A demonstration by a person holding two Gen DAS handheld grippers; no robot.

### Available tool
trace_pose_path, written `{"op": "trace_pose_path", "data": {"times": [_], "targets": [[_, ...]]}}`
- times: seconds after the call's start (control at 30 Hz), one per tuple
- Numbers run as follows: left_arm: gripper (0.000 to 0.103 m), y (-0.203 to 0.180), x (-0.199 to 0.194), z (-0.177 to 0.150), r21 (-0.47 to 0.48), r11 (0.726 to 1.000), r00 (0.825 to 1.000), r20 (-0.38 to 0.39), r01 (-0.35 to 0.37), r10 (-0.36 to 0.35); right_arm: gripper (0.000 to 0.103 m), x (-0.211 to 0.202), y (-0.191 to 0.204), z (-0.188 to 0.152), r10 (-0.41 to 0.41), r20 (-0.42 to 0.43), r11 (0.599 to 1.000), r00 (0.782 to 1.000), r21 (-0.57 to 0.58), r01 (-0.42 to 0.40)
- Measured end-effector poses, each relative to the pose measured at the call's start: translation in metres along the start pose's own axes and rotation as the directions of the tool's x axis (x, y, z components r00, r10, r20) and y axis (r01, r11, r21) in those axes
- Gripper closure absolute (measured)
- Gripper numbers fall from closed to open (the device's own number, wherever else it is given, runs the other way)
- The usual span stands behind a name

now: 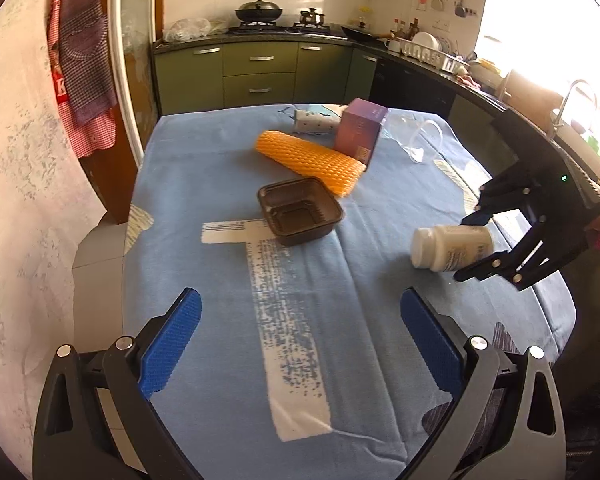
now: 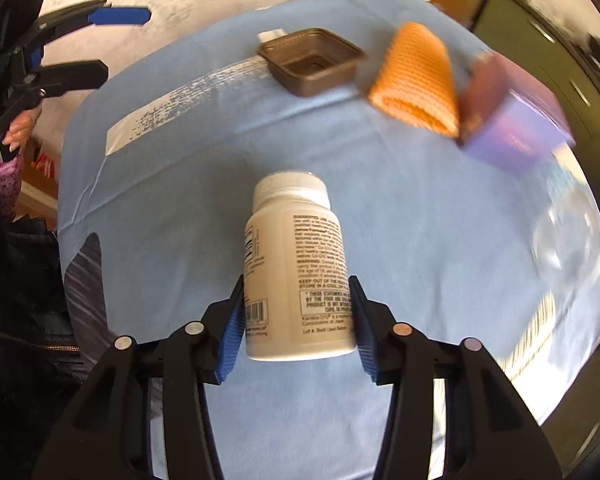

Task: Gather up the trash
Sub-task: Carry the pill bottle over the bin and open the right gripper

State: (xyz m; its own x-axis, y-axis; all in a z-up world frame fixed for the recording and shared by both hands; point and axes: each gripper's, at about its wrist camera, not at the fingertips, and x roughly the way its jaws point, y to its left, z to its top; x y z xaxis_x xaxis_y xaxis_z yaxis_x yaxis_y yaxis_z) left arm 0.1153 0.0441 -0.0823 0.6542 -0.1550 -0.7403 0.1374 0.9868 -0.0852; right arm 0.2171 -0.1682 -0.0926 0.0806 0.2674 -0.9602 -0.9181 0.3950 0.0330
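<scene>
**Right claw grips the bottle**

Our right claw (image 2: 298, 330) had its pads pressed on both sides of a white bottle (image 2: 296, 264), holding it above the blue tablecloth (image 2: 420, 240). Our left claw (image 1: 300, 344) hung wide open and empty over the near edge.

black-framed left gripper (image 1: 300, 344) and right gripper (image 2: 298, 328), blue ribbed pads, silver rivets; pink patterned sleeve (image 2: 0, 176).
</scene>
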Motion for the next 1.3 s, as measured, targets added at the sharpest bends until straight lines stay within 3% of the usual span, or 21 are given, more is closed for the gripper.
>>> {"op": "trace_pose_path", "data": {"times": [0.2, 0.33, 0.53, 0.7, 0.8, 0.9, 0.97, 1.03, 1.13, 1.3], "targets": [[0.005, -0.029, 0.01, 0.005, 0.069, 0.997, 0.999, -0.012, 0.042, -0.042, 0.058, -0.038, -0.02, -0.077, -0.074, 0.072, 0.973, 0.995, 0.222, 0.056], [0.005, -0.046, 0.016, 0.011, 0.102, 0.993, 0.998, -0.02, 0.067, -0.065, 0.058, -0.066, -0.043, -0.139, -0.164, 0.096, 0.904, 0.982, 0.412, 0.111], [0.005, -0.071, 0.028, 0.016, 0.143, 0.983, 0.994, -0.038, 0.111, -0.107, 0.059, -0.111, -0.089, -0.235, -0.31, 0.065, 0.729, 0.949, 0.657, 0.193], [0.005, -0.089, 0.037, 0.021, 0.172, 0.975, 0.99, -0.056, 0.138, -0.13, 0.059, -0.126, -0.131, -0.311, -0.378, -0.029, 0.521, 0.925, 0.819, 0.239], [0.005, -0.095, 0.041, 0.023, 0.18, 0.973, 0.989, -0.063, 0.145, -0.136, 0.059, -0.114, -0.152, -0.337, -0.37, -0.085, 0.421, 0.925, 0.872, 0.248], [0.005, -0.097, 0.044, 0.025, 0.185, 0.972, 0.988, -0.072, 0.146, -0.134, 0.058, -0.098, -0.17, -0.349, -0.363, -0.104, 0.352, 0.926, 0.905, 0.239], [0.005, -0.096, 0.046, 0.025, 0.185, 0.972, 0.989, -0.078, 0.142, -0.129, 0.046, -0.096, -0.181, -0.361, -0.386, -0.11, 0.291, 0.916, 0.927, 0.234], [0.005, -0.096, 0.046, 0.025, 0.187, 0.973, 0.989, -0.081, 0.135, -0.122, 0.046, -0.1, -0.184, -0.372, -0.405, -0.096, 0.234, 0.909, 0.95, 0.205], [0.005, -0.092, 0.046, 0.025, 0.185, 0.974, 0.99, -0.08, 0.132, -0.119, 0.046, -0.104, -0.176, -0.369, -0.421, -0.065, 0.21, 0.905, 0.963, 0.167], [0.005, -0.082, 0.053, 0.024, 0.177, 0.979, 0.993, -0.089, 0.098, -0.083, 0.04, -0.109, -0.142, -0.345, -0.449, 0.053, 0.254, 0.892, 0.965, 0.07]]}}
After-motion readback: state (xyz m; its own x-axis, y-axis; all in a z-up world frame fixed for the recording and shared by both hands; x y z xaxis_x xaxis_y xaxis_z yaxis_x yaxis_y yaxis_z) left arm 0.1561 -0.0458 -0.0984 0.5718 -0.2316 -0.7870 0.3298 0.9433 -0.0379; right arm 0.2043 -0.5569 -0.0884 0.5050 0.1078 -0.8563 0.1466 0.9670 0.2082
